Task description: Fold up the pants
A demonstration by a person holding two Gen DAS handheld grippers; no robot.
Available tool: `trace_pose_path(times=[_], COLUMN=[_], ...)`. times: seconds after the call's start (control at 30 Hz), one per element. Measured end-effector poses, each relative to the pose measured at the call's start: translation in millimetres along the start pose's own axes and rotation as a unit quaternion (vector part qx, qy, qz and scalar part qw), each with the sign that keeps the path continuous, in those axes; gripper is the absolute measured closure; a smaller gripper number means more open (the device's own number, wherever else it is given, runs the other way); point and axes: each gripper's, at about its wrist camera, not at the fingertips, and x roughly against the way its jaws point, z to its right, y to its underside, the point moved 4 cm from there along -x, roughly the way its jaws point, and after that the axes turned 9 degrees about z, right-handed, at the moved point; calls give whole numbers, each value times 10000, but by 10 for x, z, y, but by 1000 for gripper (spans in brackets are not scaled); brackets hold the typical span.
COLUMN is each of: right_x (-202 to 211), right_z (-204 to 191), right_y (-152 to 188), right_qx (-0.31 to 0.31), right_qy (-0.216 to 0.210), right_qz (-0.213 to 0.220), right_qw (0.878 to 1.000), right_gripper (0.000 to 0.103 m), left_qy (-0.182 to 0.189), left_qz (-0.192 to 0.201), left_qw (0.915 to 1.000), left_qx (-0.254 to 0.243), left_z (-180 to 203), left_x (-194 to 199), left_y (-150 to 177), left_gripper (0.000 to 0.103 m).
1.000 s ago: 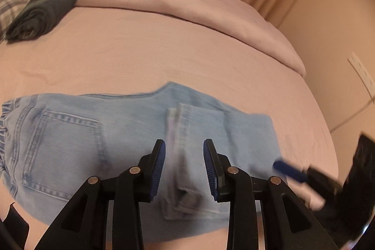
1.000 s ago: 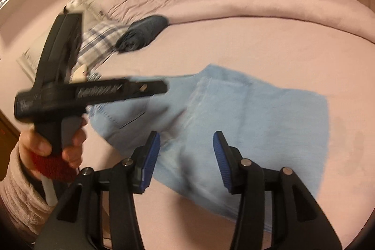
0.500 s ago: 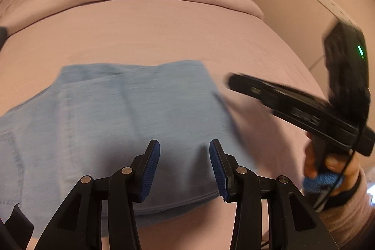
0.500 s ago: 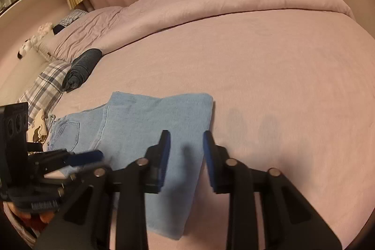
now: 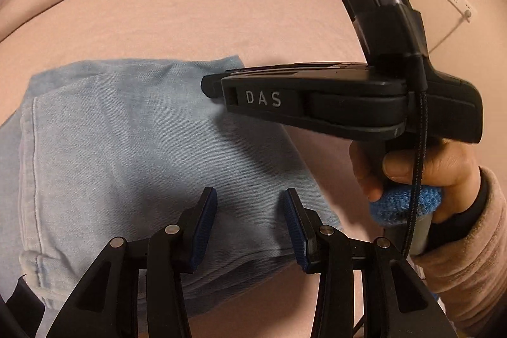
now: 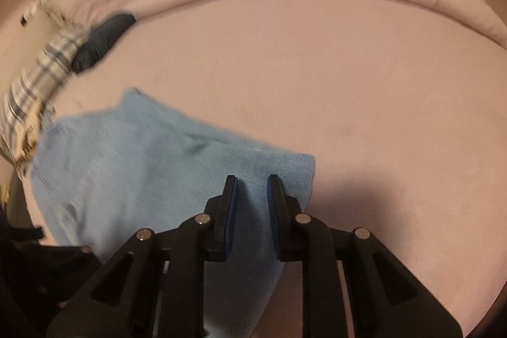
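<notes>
Pants (image 5: 152,129), half-folded on bed (image 6: 317,68), long axis leftward; right tongs (image 6: 252,189) nearer folded end, narrowly parted; left tongs (image 5: 250,205) open.

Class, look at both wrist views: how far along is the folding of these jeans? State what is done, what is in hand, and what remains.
Done: the jeans lie on the bed with the legs doubled over. In hand: the right gripper and the left gripper sit over the folded end, both open, neither visibly gripping cloth. Left: probably one more fold toward the waist.
</notes>
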Motion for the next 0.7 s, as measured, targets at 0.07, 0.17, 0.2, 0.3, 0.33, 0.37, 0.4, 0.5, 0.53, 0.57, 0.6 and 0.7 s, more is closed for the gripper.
trace_pose_path(times=[0.07, 0.17, 0.2, 0.3, 0.33, 0.37, 0.4, 0.5, 0.53, 0.57, 0.6, 0.7], right_x=[13, 21, 38, 116, 166, 198, 242, 386, 429, 490, 520, 625], right_z=[15, 26, 26, 9, -2, 8, 0, -26, -37, -57, -75, -162], right_y=[-2, -3, -10, -28, -31, -29, -31, -11, 1, 33, 61, 217], right_qx=[-69, -133, -168, -272, -301, -314, -321, -418, -468, -528, -556, -594], right_qy=[-39, -72, -70, -24, -7, 13, 27, -9, -61, -156, -216, -441], right_qz=[10, 33, 46, 113, 150, 168, 197, 285, 297, 321, 334, 316], right_qw=[10000, 9999, 9998, 9996, 9994, 9994, 9993, 9987, 9984, 9980, 9977, 9968], right_gripper=[84, 85, 85, 84, 80, 79, 78, 75, 73, 72, 71, 71], left_qy=[16, 57, 55, -27, -88, -202, -328, -761, -894, -1037, -1154, -1410], left_qz=[44, 72, 51, 78, 136, 231, 311, 491, 539, 589, 624, 655], left_qw=[10000, 10000, 9999, 9995, 9993, 9988, 9980, 9936, 9915, 9888, 9864, 9802], left_qx=[-46, 30, 106, 298, 335, 385, 438, 669, 775, 901, 995, 1226], left_z=[-1, -9, -26, -124, -170, -247, -330, -615, -720, -853, -958, -1222], left_x=[14, 102, 138, 257, 306, 385, 454, 619, 668, 719, 756, 819], left_y=[14, 49, 51, 16, 11, 7, 3, -5, -6, -18, -28, 37], left_gripper=[61, 60, 61, 60, 60, 60, 60, 60, 60, 60, 60, 60])
